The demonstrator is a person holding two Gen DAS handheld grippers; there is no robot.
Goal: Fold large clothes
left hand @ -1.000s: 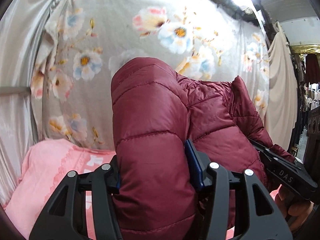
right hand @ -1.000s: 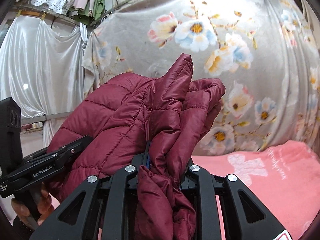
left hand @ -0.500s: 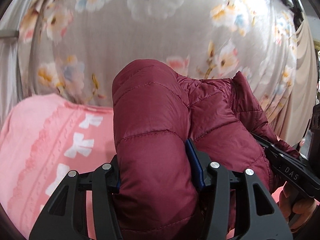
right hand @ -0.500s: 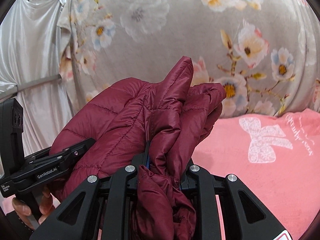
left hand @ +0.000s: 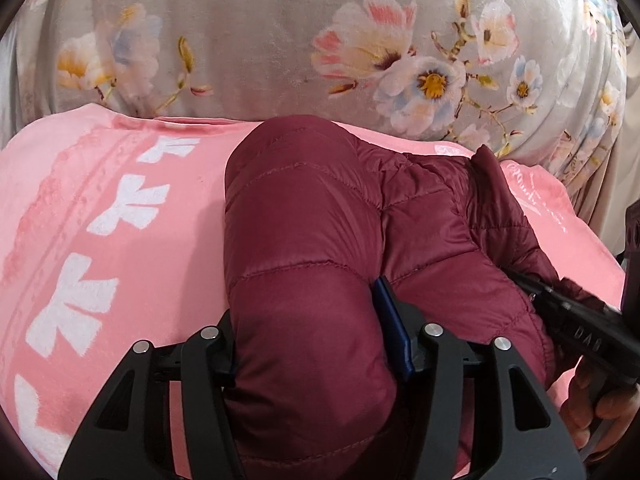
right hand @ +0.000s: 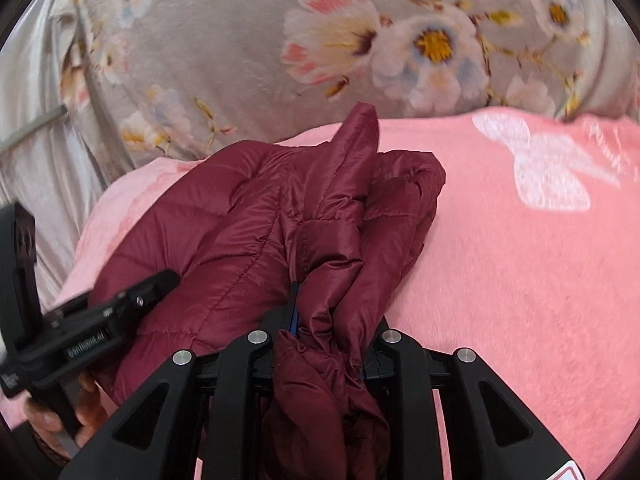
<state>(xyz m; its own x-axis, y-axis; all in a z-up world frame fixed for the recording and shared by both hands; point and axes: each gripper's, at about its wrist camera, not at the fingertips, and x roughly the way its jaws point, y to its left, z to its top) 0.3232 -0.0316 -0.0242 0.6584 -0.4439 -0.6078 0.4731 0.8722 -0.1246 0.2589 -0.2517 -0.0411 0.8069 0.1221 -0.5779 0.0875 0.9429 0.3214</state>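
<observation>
a: jacket (left hand: 304,240), the dark red puffy one, is in both my grippers now. it hangs just over the pink blanket (left hand: 120,220), in front of the flowery curtain (left hand: 260,32) at the far side.

b: is it down on the blanket?

a: i think the far part is touching or almost touching, but i cannot tell for sure. the near part is up in my grippers.

b: what is the left gripper (left hand: 316,340) doing?

a: it has a fat roll of the jacket between its pads. the jaws are opening a bit, but the puffy cloth is pressed between them.

b: and the right gripper (right hand: 324,328)?

a: it has a thin bunch of the jacket's edge squeezed in it. those jaws are opening a little too, and the cloth is between them.

b: so which step is this?

a: i think i am putting the jacket down on the blanket so i can fold it. the folding is not done yet, the jacket is all bunched up.

b: what next?

a: i guess i should lay it down and let go with both. then i need to pull it flat, because puffy cloth springs back. both grippers sit close together, so i must not bump them.
</observation>
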